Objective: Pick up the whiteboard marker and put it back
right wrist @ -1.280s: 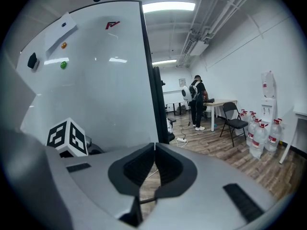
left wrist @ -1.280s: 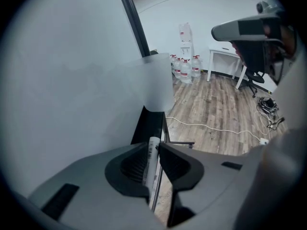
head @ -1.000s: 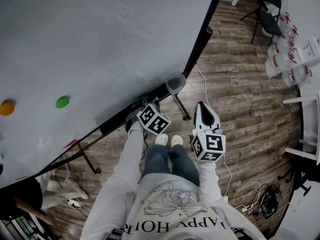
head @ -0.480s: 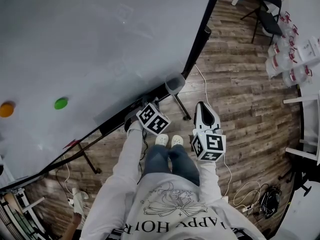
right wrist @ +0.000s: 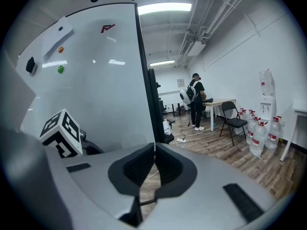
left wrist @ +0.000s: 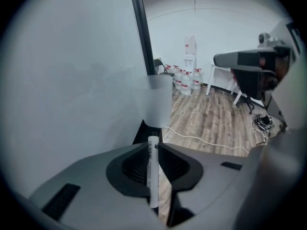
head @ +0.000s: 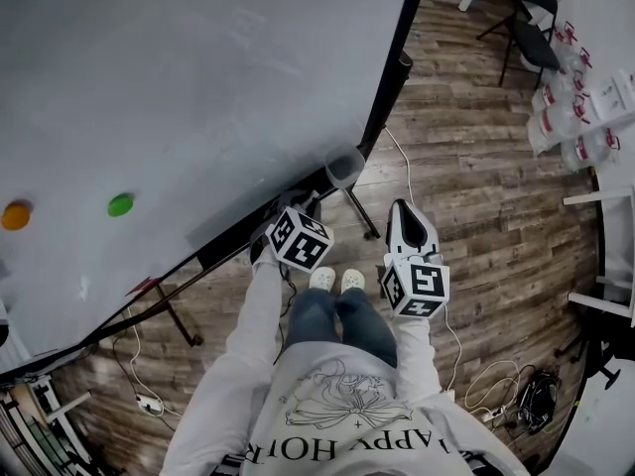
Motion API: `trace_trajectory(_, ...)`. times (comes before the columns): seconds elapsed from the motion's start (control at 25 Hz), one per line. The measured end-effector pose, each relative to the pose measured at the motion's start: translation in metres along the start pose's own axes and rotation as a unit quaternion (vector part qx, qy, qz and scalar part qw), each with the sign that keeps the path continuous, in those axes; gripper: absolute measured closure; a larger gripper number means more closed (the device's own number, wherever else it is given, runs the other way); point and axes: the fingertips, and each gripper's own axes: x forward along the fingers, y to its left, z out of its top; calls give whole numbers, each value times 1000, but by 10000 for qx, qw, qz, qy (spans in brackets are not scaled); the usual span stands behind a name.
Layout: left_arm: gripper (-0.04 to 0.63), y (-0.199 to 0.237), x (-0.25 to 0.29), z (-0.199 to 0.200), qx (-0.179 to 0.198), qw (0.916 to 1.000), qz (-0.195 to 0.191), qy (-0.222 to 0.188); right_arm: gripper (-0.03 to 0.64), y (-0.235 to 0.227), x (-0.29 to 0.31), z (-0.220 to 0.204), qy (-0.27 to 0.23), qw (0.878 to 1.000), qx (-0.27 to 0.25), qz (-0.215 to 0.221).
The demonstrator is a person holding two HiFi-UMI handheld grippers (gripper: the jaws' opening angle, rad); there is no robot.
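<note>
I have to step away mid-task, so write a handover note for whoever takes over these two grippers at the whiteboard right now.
Left gripper: jaws have just been closing and now clamp the whiteboard marker between them.
Right gripper: jaws together, nothing in them, held to the right of the left one.
Things: a translucent cup sits at the lower corner of the whiteboard, just ahead of the marker.
Done: marker picked up.
Left: put the marker back, probably into that cup, then open the jaws.
</note>
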Motion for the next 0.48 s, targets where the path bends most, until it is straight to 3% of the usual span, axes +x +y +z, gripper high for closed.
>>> trace_trajectory(0.24,532,7,-36,24,-589,9954,48,-760,609,5,-2,12,-139,9999,-25,83)
trace_trajectory(0.48,532,16,-83,65,-947,9816,166,-1648,608,11,-3,30,-328,9992,-109,198)
